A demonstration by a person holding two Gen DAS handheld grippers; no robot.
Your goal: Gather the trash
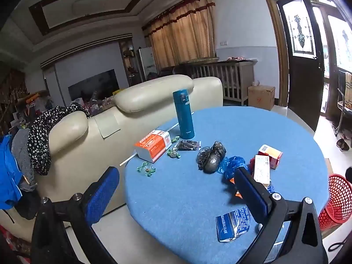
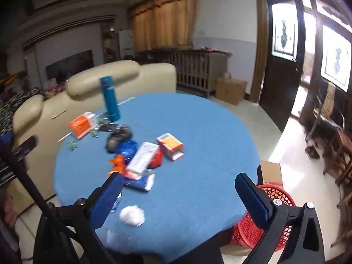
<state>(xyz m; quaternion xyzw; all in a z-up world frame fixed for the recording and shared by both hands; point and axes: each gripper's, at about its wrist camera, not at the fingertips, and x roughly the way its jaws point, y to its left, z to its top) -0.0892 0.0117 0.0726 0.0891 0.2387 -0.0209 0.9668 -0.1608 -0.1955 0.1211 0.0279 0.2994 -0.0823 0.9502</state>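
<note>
Trash lies on a round blue table (image 1: 253, 129) (image 2: 198, 132): a blue foil wrapper (image 1: 233, 223), a black bag bundle (image 1: 211, 157) (image 2: 117, 137), a blue bag (image 1: 232, 164) (image 2: 127, 147), small boxes (image 1: 269, 155) (image 2: 170, 146), an orange-white box (image 1: 153, 145) (image 2: 82, 124), green candy wrappers (image 1: 145, 169), a crumpled white paper (image 2: 132, 215). A red basket (image 1: 336, 200) (image 2: 261, 224) stands beside the table. My left gripper (image 1: 176, 194) is open and empty above the near table edge. My right gripper (image 2: 179, 200) is open and empty above the table's near side.
A teal flask (image 1: 183, 114) (image 2: 110, 99) stands at the table's far left. A cream sofa (image 1: 136, 101) backs onto the table, clothes draped on it. A cardboard box (image 2: 271, 172) sits behind the basket. Chairs (image 2: 330, 132) and a door are at right.
</note>
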